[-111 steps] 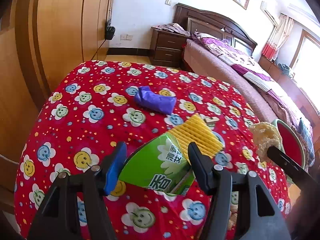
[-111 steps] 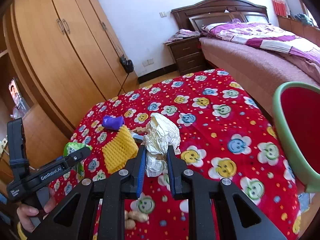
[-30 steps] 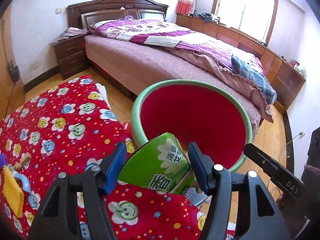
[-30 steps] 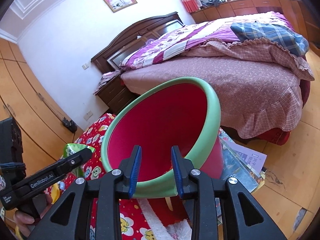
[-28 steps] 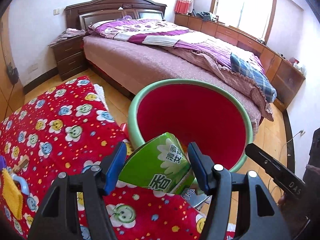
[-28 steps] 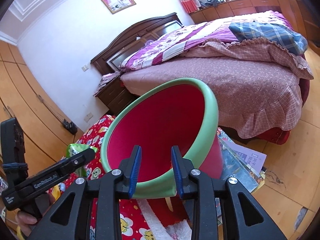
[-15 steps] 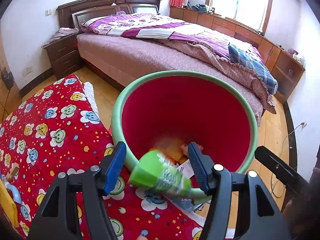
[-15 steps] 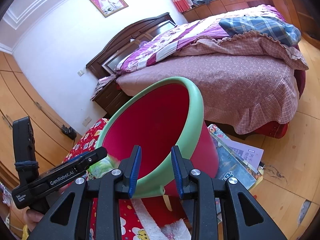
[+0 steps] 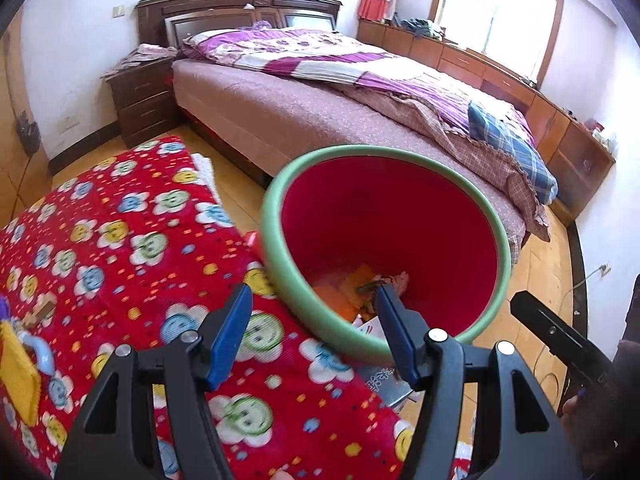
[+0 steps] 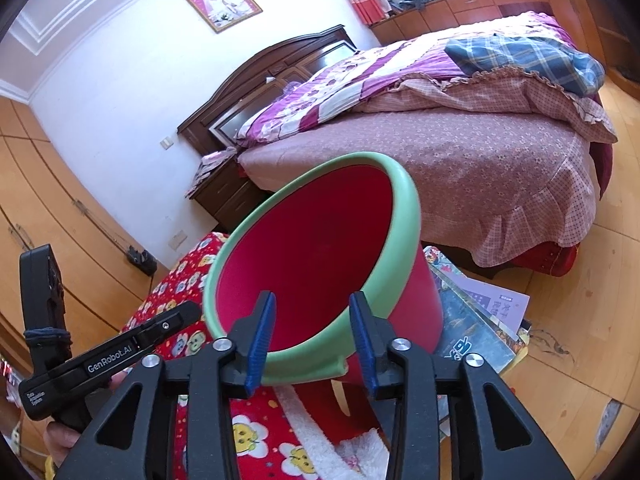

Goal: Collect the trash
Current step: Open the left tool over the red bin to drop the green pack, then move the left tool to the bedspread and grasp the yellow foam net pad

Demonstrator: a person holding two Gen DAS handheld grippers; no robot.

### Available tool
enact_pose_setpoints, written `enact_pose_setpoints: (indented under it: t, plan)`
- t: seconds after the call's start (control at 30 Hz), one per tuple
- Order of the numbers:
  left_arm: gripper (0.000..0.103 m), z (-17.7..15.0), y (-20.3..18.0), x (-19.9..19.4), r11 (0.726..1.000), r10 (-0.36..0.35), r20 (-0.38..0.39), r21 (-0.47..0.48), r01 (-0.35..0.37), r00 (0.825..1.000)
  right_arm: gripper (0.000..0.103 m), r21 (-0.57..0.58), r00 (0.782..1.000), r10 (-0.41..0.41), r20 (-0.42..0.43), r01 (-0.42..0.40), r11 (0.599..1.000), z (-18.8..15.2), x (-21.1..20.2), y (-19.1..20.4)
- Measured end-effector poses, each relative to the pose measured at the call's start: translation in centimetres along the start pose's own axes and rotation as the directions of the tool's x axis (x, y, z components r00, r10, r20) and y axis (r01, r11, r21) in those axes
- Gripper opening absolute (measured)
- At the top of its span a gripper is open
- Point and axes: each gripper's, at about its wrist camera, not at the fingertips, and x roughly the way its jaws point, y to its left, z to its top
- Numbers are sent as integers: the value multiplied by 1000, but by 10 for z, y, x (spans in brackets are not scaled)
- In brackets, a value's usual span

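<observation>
Gone from the left gripper (image 9: 314, 330) is the green packet it carried a second ago; its jaws now stand wide apart with nothing between them, poised over the near rim of the bin (image 9: 280, 268). Trash (image 9: 362, 286) lies at the bottom of the bin, a blurred heap of orange and pale scraps; the green packet itself cannot be made out there. The right gripper (image 10: 312, 336) has just been opening, and its jaws are spread with nothing between them, framing the bin's near rim (image 10: 304, 364) without touching it.

The bin is red inside with a pale green rim, and it stands on the floor just off the right edge of the table. A cloth (image 9: 120, 248), red with smiling flower faces, covers the table. At its far left edge lie a yellow ridged piece (image 9: 18, 376) and a purple scrap (image 9: 3, 306), both partly cut off. Books (image 10: 476, 320) are stacked on the wooden floor (image 10: 580, 280) beside the bin's right side.

Beyond the bin stands a bed (image 9: 320, 108) with a dark headboard, a purple quilt and a blue plaid blanket (image 9: 508, 136). A nightstand (image 9: 140, 100) sits left of it, low cabinets (image 9: 460, 60) run under the window (image 9: 496, 16) on the far right, and a framed photo (image 10: 222, 2) hangs on the white wall.
</observation>
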Motion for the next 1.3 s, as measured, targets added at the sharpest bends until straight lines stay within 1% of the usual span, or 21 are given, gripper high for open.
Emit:
enact_pose_setpoints:
  t: [0.07, 0.1, 0.17, 0.23, 0.3, 0.43, 0.67, 0.97, 1.13, 1.3]
  plan:
    - [69, -3, 7, -8, 1000, 18, 7, -14, -18, 1000, 43, -9, 1000, 2, -2, -2, 1000, -1, -2, 6]
    - [69, -4, 11, -12, 999, 29, 12, -21, -29, 999, 44, -13, 1000, 3, -3, -3, 1000, -2, -3, 9]
    - [69, -8, 19, -20, 998, 47, 18, -34, -46, 999, 50, -22, 1000, 9, -6, -10, 1000, -4, -5, 15]
    - [69, -12, 28, -27, 997, 63, 19, -47, -62, 998, 52, -29, 1000, 14, -11, -15, 999, -6, -6, 21]
    - [69, -16, 38, -35, 994, 89, 23, -64, -87, 996, 52, -40, 1000, 18, -19, -19, 999, -8, -6, 28]
    - [69, -23, 55, -48, 989, 117, 29, -90, -114, 993, 55, -65, 999, 27, -34, -29, 997, -13, -7, 41]
    - [69, -32, 95, -72, 971, 189, 40, -157, -181, 981, 56, -102, 997, 46, -64, -52, 993, -24, -5, 63]
    - [69, -46, 153, -96, 932, 285, 25, -238, -272, 958, 57, -136, 993, 56, -100, -70, 988, -38, 0, 85]
    - [69, -55, 188, -99, 903, 333, -13, -285, -323, 943, 57, -150, 989, 61, -132, -81, 985, -46, 7, 97]
    - [69, -64, 219, -93, 872, 359, -64, -334, -359, 931, 61, -163, 984, 64, -166, -92, 982, -55, 15, 106]
